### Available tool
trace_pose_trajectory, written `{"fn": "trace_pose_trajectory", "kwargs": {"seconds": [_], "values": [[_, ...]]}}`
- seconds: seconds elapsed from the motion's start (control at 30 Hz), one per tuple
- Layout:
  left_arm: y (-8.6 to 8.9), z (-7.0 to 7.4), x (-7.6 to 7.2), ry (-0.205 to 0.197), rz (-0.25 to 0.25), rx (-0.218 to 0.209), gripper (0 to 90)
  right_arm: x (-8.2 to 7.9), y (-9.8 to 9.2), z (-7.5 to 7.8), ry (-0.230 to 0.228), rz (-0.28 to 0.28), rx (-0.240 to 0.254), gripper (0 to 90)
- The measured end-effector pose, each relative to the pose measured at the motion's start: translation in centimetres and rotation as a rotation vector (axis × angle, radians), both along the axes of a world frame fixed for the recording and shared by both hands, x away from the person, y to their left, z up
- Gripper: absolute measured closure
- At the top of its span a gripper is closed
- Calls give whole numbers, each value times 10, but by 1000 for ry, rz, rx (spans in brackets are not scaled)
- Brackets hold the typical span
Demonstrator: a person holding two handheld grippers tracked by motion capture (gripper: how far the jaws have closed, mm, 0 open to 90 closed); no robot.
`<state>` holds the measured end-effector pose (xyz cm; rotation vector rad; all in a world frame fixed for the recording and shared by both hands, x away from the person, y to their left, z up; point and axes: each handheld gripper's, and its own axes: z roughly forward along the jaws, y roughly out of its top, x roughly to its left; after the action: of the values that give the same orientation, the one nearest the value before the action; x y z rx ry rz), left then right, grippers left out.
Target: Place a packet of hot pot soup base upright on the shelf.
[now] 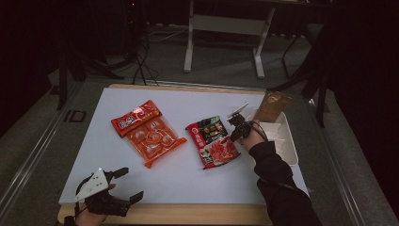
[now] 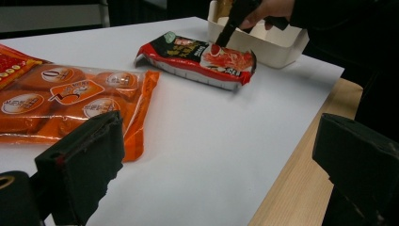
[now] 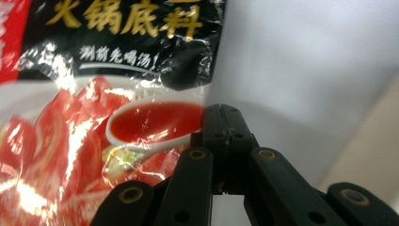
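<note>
Red soup-base packet [image 3: 94, 117] lettered "火锅底料", right hand-held gripper [image 3: 221, 123] pinching its edge

Soup-base packet [image 1: 214, 141], centre right of the high view: red border, black upper panel, lower half a red-and-white picture. Right gripper view, upper left: gold characters on black, a line of white script beneath; below, a white spoon of red broth on glossy film (glare streaks).

Orange packet [image 1: 149, 133], centre left of the high view: translucent orange body over round orange pieces, red header with white lettering. Left gripper view shows white-and-orange round labels.

Table [image 1: 141, 179]: white sheet, pale wood edge along the bottom.

Tray [image 1: 286, 141], right: white; brown pouch [image 1: 272, 105] standing in it.

Right tongs [image 3: 221, 127] and left tongs [image 1: 129, 184]: matt black. Left carries a pale grey triangular plate.
</note>
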<state>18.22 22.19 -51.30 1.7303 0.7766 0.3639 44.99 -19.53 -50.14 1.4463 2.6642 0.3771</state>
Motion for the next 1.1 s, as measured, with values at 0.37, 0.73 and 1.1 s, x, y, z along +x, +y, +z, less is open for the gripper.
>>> {"fn": "trace_pose_trajectory", "kwargs": {"seconds": [0.37,0.73,1.1], "values": [[0,0,0,0,-1,3,29,-33,20,2,21,133,5,900],[-1,-1,1,3,4,21,29,-51,20,-3,36,183,102,900],[1,3,2,24,4,-47,30,-68,2,41,-111,169,215,835]]}}
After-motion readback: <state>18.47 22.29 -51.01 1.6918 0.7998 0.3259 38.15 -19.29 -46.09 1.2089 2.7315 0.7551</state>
